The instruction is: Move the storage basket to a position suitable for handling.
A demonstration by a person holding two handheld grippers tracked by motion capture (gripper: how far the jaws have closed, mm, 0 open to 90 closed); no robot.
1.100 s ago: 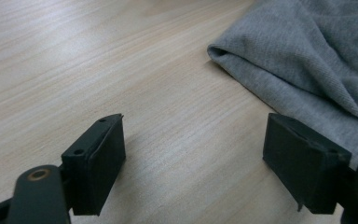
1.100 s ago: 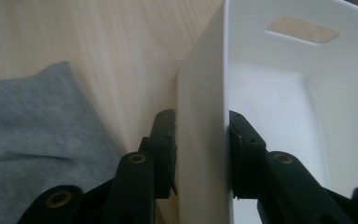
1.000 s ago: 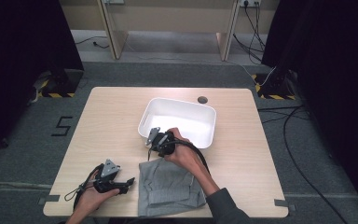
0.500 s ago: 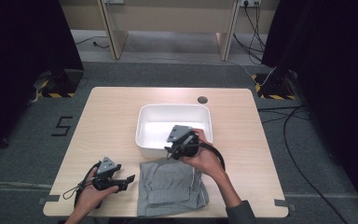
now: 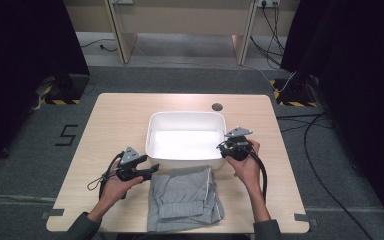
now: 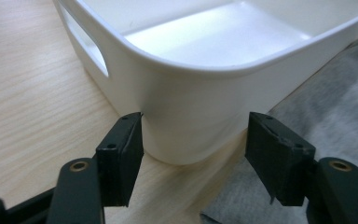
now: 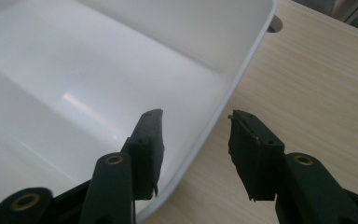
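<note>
Both hands are closing in on the white bin (image 5: 186,137), which is sitting near the middle of the tabletop (image 5: 120,117) with nothing lying in it, while the folded grey garment (image 5: 182,197) is lying flat just in front of it, its far edge touching or slipping slightly under the bin's near wall. The left hand-held gripper (image 5: 152,170) is pointing at the bin's near left corner; in the left gripper view its jaws are standing wide apart with nothing between them, the rounded corner of the bin (image 6: 191,121) sitting just ahead of the gap and the grey cloth (image 6: 326,107) showing to one side. The right hand-held gripper (image 5: 221,146) is hovering at the bin's right wall; in the right gripper view its jaws are also spread and empty, one jaw hanging over the inside of the bin and the other over the bare wood, so the rim (image 7: 242,74) is running roughly between them. The step in hand looks to be taking hold of the bin at two places, most likely to shift or steady it before the garment goes in. The next move is calling for each hand-held gripper to ease forward until a wall is truly between its pads, then to press together; the left one seems to need raising toward the rim, since the corner is too broad for its jaws.
</note>
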